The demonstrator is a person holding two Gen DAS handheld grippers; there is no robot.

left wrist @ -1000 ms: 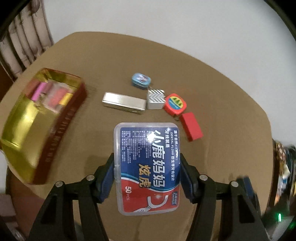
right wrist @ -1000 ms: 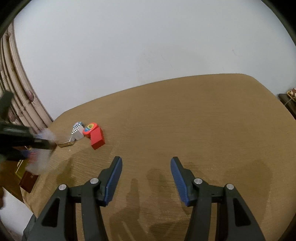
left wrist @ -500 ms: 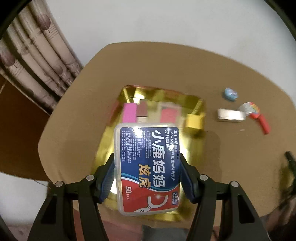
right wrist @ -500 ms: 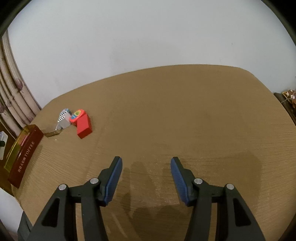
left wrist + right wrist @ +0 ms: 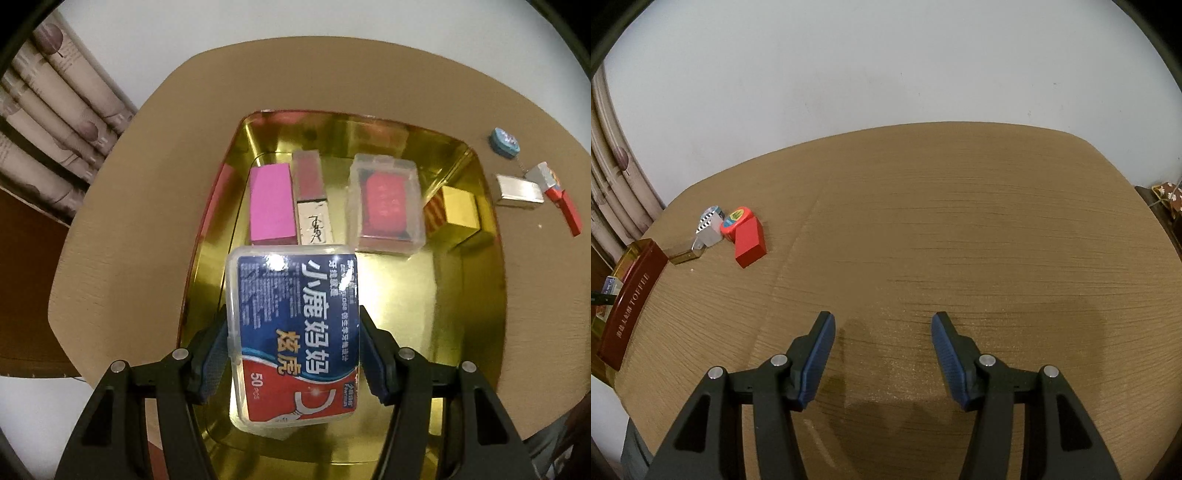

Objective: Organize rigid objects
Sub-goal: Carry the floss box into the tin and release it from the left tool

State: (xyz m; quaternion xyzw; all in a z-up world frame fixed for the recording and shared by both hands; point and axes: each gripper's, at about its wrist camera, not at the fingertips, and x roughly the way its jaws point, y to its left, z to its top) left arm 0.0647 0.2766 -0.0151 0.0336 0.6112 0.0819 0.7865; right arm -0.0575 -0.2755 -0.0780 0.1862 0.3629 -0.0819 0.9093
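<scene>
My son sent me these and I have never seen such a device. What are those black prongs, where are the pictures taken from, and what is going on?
No robot arm here: a person holds a two-finger gripper in each hand, and each carries a wide-angle camera looking forward along its fingers. That is why the black prongs with blue pads fill the bottom of both pictures.

In the left gripper's view, the left gripper is shut on a floss box, held above a gold tin. Inside the tin lie a pink box, a lipstick box, a clear case and a gold box.

In the right gripper's view, the right gripper is open and holds nothing, over the brown table. A red block and a few other small items lie on the table near the tin.
</scene>
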